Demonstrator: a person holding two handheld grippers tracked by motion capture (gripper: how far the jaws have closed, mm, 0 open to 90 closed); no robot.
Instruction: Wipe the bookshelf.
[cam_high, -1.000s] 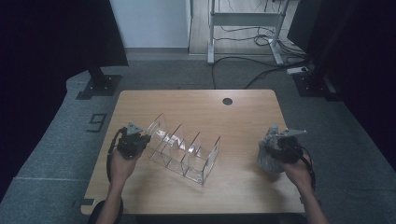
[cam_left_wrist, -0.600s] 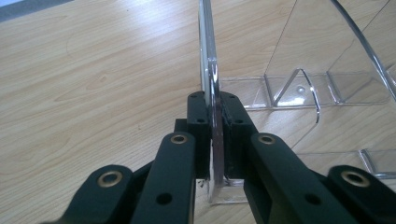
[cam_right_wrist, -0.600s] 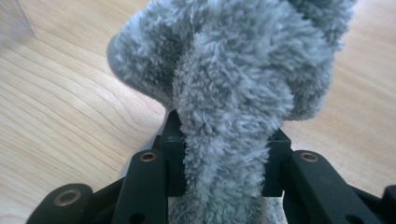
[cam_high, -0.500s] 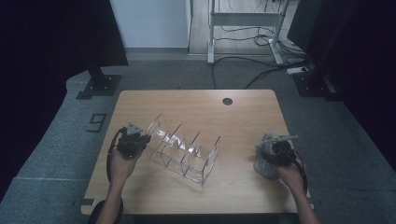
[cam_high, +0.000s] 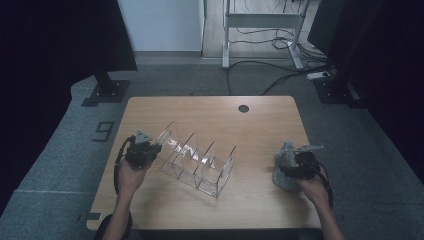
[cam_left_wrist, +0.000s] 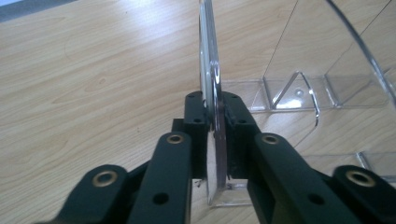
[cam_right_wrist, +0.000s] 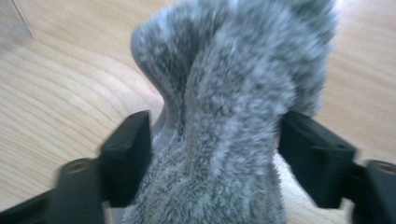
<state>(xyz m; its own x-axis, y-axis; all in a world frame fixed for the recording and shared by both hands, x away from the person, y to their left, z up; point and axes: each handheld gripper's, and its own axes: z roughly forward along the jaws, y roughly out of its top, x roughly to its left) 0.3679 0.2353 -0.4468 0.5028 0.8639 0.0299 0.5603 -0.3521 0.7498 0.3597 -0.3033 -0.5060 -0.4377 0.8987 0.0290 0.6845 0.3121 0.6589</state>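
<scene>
Wooden table (cam_high: 210, 112), clear acrylic divider rack (cam_high: 197, 161), fuzzy grey cloth (cam_high: 284, 167).

Clear divided rack (cam_high: 196, 161) at table (cam_high: 260, 125) centre-left, furry cloth (cam_high: 283, 167) well apart, near right edge.

wooden table (cam_high: 210, 107), grey carpet (cam_high: 60, 165), cables (cam_high: 270, 80)
</scene>
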